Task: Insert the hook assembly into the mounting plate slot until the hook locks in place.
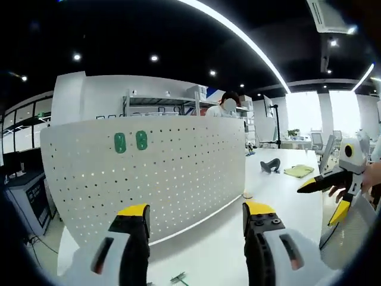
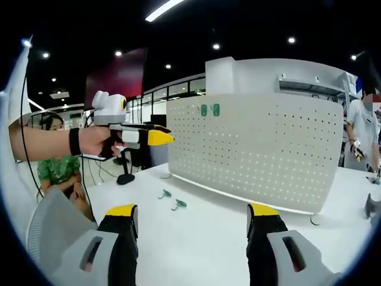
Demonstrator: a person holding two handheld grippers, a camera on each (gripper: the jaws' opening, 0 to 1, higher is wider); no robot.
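Hooks (image 2: 171, 199): two small green pieces lie loose on the white table (image 2: 196, 244), near each other, in front of the left end of the pegboard as the right gripper view shows it; one more green piece sits at the bottom edge of the left gripper view (image 1: 178, 278), on the table between that view's own jaws. Mounting plate is the white perforated pegboard (image 1: 155, 173), standing upright on the table, curved by the lens. Two green tags (image 1: 130, 141) are fixed side by side near its upper left in the left gripper view; the same pair shows on the board in the right gripper view (image 2: 209, 109). Left gripper (image 1: 196, 211) hangs above the table short of the board, yellow-tipped jaws spread wide, nothing between them. Right gripper (image 2: 193, 213) is likewise held clear of the board, jaws parted and bare. Each gripper also enters the other's view: the right one from the right edge, held by a hand (image 1: 374, 179); the left one from the left, yellow tip pointing at the board, gripped by a hand (image 2: 95, 142) with a dark wristband. On the table right of the board lie a dark curved object (image 1: 271, 166) and a yellow cloth (image 1: 299, 171). A person stands behind the board; another, in green, sits at left in the right gripper view.
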